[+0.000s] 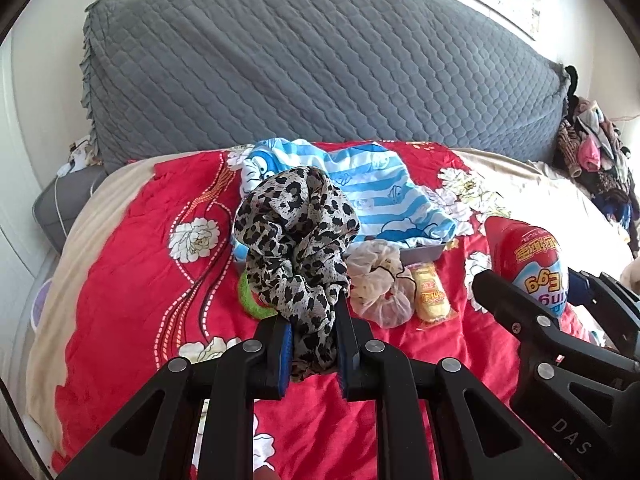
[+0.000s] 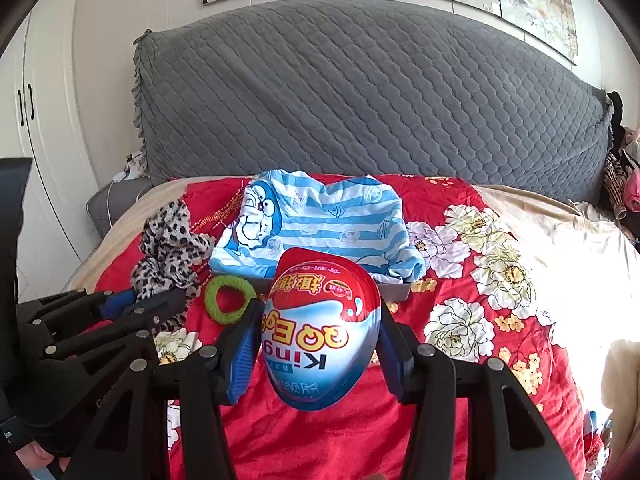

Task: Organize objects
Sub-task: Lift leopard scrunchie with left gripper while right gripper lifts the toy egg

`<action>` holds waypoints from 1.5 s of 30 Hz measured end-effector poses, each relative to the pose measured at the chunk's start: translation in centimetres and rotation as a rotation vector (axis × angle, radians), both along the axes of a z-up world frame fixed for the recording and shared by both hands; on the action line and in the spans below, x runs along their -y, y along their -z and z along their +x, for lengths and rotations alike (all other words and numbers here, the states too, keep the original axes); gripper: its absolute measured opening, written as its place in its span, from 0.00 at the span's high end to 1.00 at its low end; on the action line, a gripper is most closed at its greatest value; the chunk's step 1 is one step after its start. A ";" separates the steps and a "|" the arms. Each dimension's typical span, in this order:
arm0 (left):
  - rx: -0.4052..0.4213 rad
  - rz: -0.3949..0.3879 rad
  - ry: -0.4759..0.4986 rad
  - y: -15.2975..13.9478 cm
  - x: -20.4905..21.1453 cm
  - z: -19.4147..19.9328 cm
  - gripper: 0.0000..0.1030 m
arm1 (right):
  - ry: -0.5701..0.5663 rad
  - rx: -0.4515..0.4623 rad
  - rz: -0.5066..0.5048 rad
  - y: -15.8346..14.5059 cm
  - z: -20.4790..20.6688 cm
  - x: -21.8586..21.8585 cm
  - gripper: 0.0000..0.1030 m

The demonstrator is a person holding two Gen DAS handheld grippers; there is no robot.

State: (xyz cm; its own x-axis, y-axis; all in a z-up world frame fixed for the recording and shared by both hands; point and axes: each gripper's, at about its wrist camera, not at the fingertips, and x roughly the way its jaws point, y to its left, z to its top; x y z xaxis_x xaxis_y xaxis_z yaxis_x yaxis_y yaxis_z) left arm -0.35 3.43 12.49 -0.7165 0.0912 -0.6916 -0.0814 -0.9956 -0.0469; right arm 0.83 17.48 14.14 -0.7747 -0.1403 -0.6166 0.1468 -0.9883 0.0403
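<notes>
My left gripper (image 1: 314, 354) is shut on a leopard-print scrunchie (image 1: 294, 236), lifted above the red floral bedspread (image 1: 132, 264). The same scrunchie (image 2: 168, 248) and left gripper (image 2: 140, 300) show at the left of the right wrist view. My right gripper (image 2: 316, 354) is shut on a red, white and blue egg-shaped package (image 2: 322, 328), held over the bed; that egg (image 1: 532, 260) and right gripper (image 1: 560, 308) appear at the right of the left wrist view. On the bedspread lie a green hair ring (image 2: 230, 300), a beige scrunchie (image 1: 380, 284) and a yellow snack packet (image 1: 430, 298).
A grey tray (image 2: 394, 290) draped with a blue-striped cartoon cloth (image 2: 320, 224) sits mid-bed. A grey quilted headboard (image 2: 360, 100) rises behind. Piled clothes (image 1: 596, 160) lie at the far right, white wardrobe doors (image 2: 44, 160) at the left.
</notes>
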 end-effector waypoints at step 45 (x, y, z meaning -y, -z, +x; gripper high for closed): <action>-0.007 0.007 -0.007 0.1 0.2 -3.7 0.82 | -0.041 -0.006 0.070 0.3 -3.5 1.4 0.49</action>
State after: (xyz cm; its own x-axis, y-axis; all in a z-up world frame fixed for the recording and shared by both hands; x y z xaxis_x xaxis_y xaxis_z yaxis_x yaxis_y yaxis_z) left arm -4.09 3.28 12.35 -0.7216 0.0912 -0.6863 -0.0752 -0.9957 -0.0532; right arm -2.65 16.07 13.87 -0.7726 -0.1282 -0.6218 0.1870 -0.9819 -0.0299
